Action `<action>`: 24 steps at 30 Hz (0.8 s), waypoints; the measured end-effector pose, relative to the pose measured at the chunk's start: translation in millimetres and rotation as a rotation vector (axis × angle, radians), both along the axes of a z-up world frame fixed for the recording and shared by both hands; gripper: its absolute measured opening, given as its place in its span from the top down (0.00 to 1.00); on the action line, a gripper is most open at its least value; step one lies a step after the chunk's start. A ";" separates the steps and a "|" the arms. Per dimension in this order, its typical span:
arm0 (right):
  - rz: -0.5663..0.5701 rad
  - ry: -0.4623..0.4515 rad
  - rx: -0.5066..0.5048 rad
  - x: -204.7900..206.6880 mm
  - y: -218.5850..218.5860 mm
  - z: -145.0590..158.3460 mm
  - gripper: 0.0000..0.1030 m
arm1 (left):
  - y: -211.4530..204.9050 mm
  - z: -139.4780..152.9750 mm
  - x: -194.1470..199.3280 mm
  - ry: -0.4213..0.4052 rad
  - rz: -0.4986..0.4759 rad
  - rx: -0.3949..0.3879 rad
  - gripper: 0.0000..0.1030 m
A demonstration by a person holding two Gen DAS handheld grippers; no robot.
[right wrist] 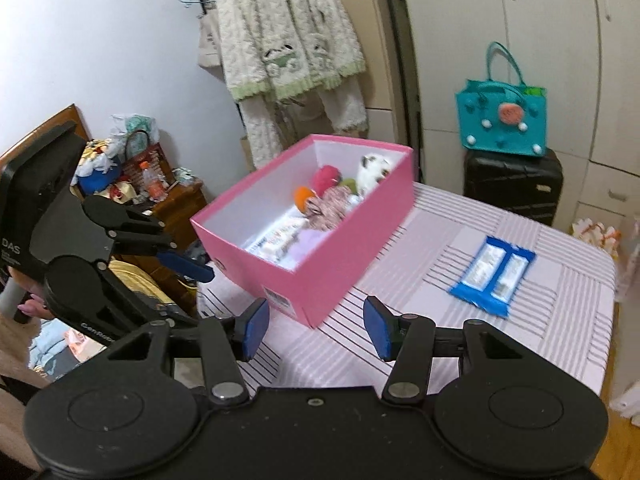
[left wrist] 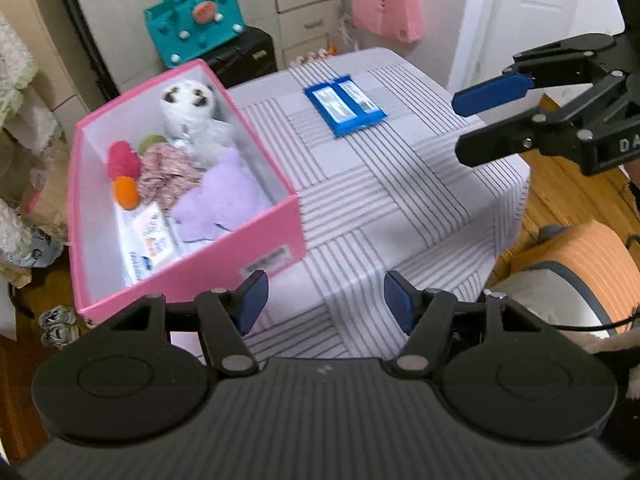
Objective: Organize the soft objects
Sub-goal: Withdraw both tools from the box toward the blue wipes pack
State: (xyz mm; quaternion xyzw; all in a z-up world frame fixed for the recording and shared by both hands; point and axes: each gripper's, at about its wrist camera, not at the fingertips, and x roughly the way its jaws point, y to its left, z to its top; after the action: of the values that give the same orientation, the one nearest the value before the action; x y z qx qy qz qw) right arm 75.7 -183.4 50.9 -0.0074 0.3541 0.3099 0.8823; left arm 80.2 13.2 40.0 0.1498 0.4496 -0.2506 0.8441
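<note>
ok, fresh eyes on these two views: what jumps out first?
The pink box on the striped table, already holding a white plush, a lilac plush and red and orange pom-poms. Next, the blue tissue pack lying alone on the cloth beside the box. Both grippers, left and right, hang open and empty.

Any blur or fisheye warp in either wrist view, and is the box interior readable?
Left wrist: slight motion blur, pink box interior readable, plush toy soft-edged, door frame bowed. Right wrist: more smear on blue packet and box contents, wardrobe lines curved, corners vignetted; both grippers sharp.
</note>
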 end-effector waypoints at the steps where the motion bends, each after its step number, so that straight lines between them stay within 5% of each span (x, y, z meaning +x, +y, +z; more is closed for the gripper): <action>1: -0.009 0.001 0.000 -0.6 -5.2 -3.5 0.44 | -3.7 -2.3 0.6 0.008 -0.007 -0.003 0.39; 14: -0.062 -0.012 0.006 3.5 -53.5 -41.3 0.43 | -43.5 -26.7 11.2 0.069 -0.079 -0.046 0.39; 24: -0.148 -0.099 0.000 21.0 -80.8 -74.7 0.41 | -71.3 -24.6 26.3 -0.054 -0.080 -0.247 0.39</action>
State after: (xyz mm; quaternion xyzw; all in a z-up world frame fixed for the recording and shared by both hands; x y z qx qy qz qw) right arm 96.8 -264.2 -23.8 0.0036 0.3096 0.2429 0.9193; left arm 106.6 -58.1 15.4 0.0693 0.3861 -0.3335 0.8573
